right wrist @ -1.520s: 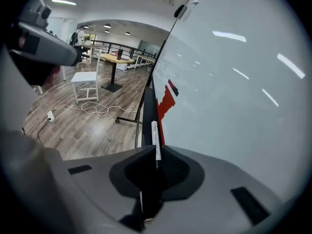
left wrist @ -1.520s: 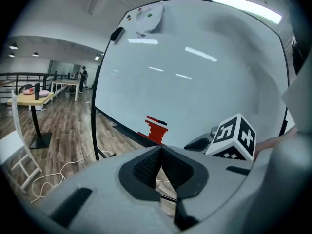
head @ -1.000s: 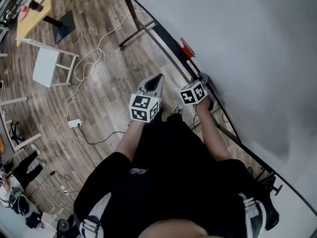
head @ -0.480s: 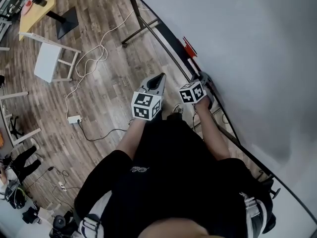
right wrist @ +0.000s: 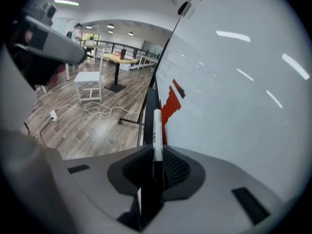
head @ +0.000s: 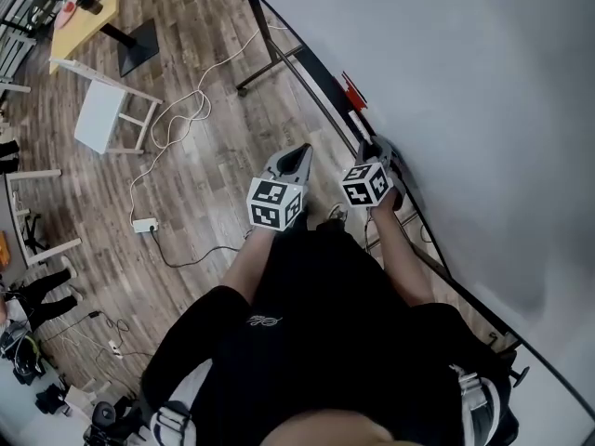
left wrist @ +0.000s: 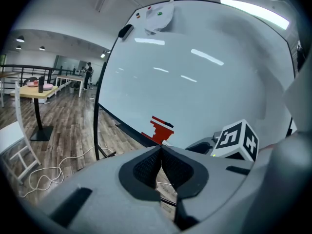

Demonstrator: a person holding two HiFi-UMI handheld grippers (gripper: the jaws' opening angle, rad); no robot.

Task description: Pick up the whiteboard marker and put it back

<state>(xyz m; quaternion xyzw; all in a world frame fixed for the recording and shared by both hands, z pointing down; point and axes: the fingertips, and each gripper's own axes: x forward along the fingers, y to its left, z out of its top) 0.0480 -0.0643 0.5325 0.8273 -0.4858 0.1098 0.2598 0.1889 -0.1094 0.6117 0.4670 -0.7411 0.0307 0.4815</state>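
A whiteboard (head: 465, 110) fills the right side of the head view, a broad, glossy white sheet in a thin black frame on dark metal legs. A narrow black tray ledge (right wrist: 147, 106) runs along its lower edge. Beside it lies a wooden floor (head: 204, 72) of long grey-brown planks with a matt grain. The person (head: 316, 342) stands close to the board in a black top, both forearms stretched forward.

Well away across the floor is a yellow surface (head: 88, 12) on a black pedestal with a flat square foot. Nearer stands a white slatted chair (head: 107, 119). A thin white cable (head: 177, 124) loops loosely over the planks to a small white power strip (head: 143, 225).

The left gripper (head: 302, 149) is a grey moulded shell with a black-and-white marker cube at its back. It points forward and slightly down, held out over the floor just left of the other. Its ribbed black fingers (left wrist: 146, 167) are pressed together with nothing between them.

The right gripper (head: 374, 144), of the same build, tilts more steeply down against the foot of the board. Its fingers (right wrist: 178, 169) have just been closing and now clamp the whiteboard marker (right wrist: 157, 128). The marker is a slim round stick, its dark end sunk between the pads. Its white printed barrel reaches forward along the tray ledge.

A small red stepped block (right wrist: 170, 101) sits on the board just past the marker's tip
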